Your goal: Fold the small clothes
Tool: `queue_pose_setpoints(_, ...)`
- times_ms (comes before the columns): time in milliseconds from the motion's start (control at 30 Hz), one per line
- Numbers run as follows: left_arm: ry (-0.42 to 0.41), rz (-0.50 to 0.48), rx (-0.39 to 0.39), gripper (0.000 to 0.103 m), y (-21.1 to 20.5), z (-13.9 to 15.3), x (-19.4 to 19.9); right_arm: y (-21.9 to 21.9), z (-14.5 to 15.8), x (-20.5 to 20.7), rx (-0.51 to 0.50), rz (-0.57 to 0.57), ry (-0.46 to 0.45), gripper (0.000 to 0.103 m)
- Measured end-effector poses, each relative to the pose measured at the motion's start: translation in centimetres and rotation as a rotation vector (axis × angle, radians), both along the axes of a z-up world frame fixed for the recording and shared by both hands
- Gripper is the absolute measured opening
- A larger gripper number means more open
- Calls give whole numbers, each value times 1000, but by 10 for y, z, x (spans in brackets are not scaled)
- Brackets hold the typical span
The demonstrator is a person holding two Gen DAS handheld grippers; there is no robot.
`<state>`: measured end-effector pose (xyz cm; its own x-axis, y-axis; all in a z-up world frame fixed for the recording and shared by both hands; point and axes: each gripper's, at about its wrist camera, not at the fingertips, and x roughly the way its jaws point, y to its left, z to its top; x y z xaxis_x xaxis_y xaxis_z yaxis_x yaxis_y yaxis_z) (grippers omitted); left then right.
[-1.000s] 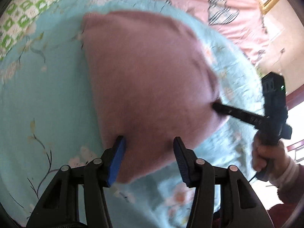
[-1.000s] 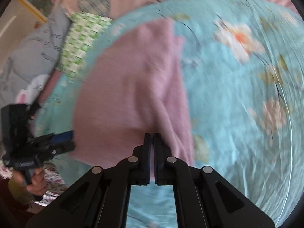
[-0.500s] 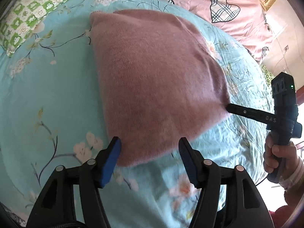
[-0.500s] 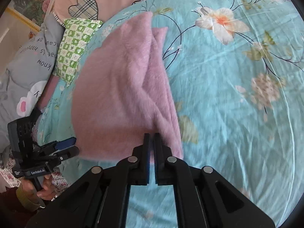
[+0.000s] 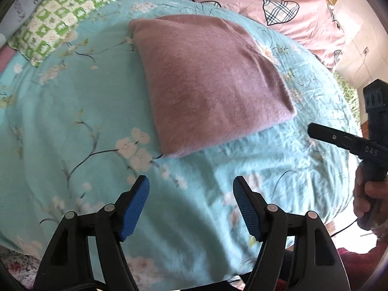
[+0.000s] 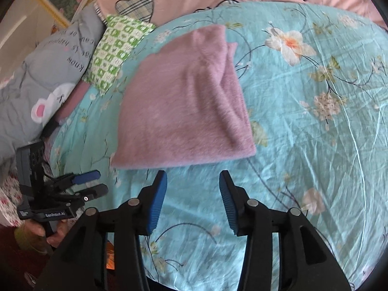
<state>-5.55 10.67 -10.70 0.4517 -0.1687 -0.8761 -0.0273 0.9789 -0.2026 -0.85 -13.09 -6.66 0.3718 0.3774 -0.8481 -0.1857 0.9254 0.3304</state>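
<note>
Both grippers [image 5: 191,189] [image 6: 193,184] withdrawn, opening, empty.

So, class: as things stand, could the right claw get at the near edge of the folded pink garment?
Probably yes. The right claw, opening and empty, sits just short of the pink garment, with only bare sheet between.

left gripper [image 5: 191,200] jaws opening, empty | folded pink garment [image 5: 208,80] flat on floral sheet [image 5: 72,111]
</note>
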Motion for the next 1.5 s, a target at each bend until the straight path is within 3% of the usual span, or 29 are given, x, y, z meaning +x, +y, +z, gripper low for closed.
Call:
queue_pose_setpoints(433,-39,1,148,79,0,0,-28,33,-9,-31,-148,104,-50,72)
queue_pose_setpoints(867,-204,58,206,89,15,63,18,46,34,-3,-203,175,-215,85)
queue_pose_setpoints(1000,-205,68,220,91,14,56,32,44,40,13,-197,165,-234,86)
queue_pose_setpoints(1133,-151,75,211,91,10,38,41,42,30,26,-199,167,-213,86)
queue_pose_setpoints(1500,-125,79,242,92,-4,18,51,45,2,39,-186,131,-145,86)
